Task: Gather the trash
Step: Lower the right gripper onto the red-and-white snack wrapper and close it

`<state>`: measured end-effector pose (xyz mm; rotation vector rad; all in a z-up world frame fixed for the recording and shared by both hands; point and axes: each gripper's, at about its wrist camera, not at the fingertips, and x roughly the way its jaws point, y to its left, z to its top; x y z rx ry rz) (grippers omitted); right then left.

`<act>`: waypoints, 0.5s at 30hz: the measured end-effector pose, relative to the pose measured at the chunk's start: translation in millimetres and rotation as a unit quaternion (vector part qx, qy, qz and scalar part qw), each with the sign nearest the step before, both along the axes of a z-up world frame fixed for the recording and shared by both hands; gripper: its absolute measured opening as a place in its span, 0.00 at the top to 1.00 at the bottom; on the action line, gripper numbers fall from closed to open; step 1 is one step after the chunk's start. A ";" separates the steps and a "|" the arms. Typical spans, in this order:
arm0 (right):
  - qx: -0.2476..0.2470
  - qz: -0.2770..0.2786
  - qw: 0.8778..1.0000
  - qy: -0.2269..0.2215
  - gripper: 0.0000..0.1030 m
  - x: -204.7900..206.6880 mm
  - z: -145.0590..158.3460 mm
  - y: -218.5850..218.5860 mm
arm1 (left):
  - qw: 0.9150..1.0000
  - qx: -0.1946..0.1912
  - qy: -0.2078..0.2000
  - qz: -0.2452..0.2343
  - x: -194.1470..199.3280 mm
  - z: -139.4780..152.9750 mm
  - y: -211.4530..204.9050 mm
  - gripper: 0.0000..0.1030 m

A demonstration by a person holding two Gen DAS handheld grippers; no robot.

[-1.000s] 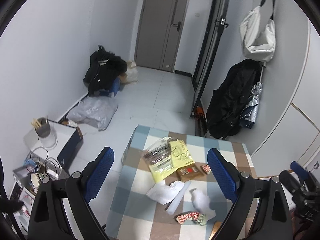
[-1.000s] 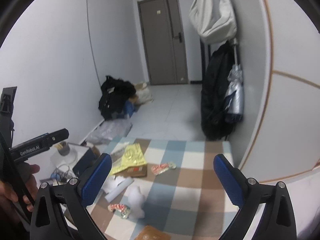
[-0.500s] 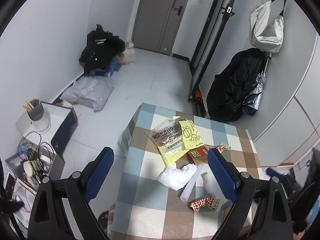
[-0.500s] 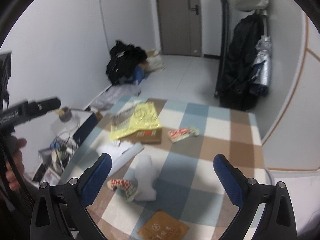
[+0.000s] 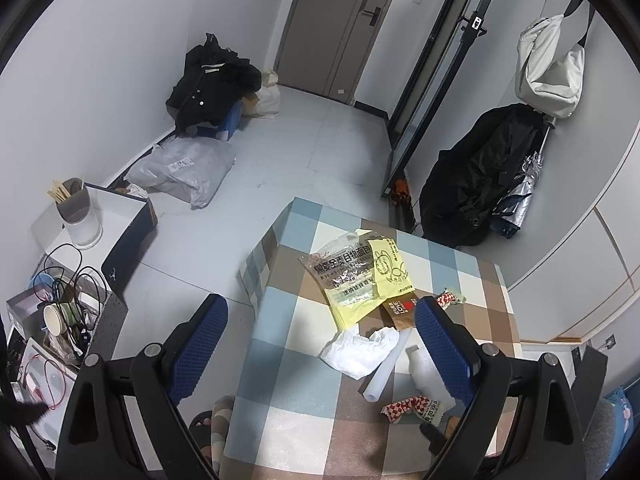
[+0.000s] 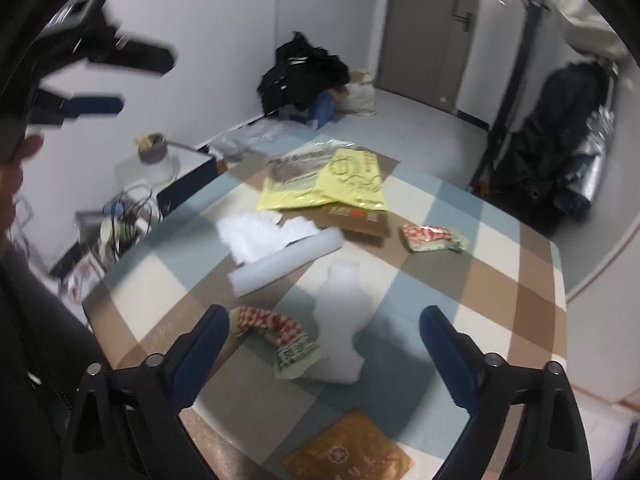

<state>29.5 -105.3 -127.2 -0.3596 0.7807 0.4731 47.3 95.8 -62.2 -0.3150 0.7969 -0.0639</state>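
Spread wide with nothing held, the left gripper and right gripper are seen above the checked table, where wrappers are scattered at mid-frame.

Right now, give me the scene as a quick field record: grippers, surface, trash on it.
left gripper: open, holds nothing
right gripper: open, holds nothing, over the near trash
surface: table with checked cloth
trash: yellow bag, crumpled tissue, white roll, white bottle on its side, two red-checked wrappers, brown packet at near edge
collected: nothing yet
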 end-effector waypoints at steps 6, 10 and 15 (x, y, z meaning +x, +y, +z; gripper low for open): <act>-0.053 0.048 0.997 -0.035 0.15 -12.3 -4.5 20.2 | 1.000 0.002 0.006 0.003 1.9 -1.3 -0.6 0.10; -0.072 0.073 0.994 -0.033 0.22 -12.1 -11.5 30.4 | 1.000 0.004 0.003 0.002 2.3 1.2 -1.1 0.10; -0.113 0.115 0.986 -0.038 0.35 -14.1 -20.8 42.6 | 1.000 0.011 0.002 0.001 3.7 1.1 -2.0 0.10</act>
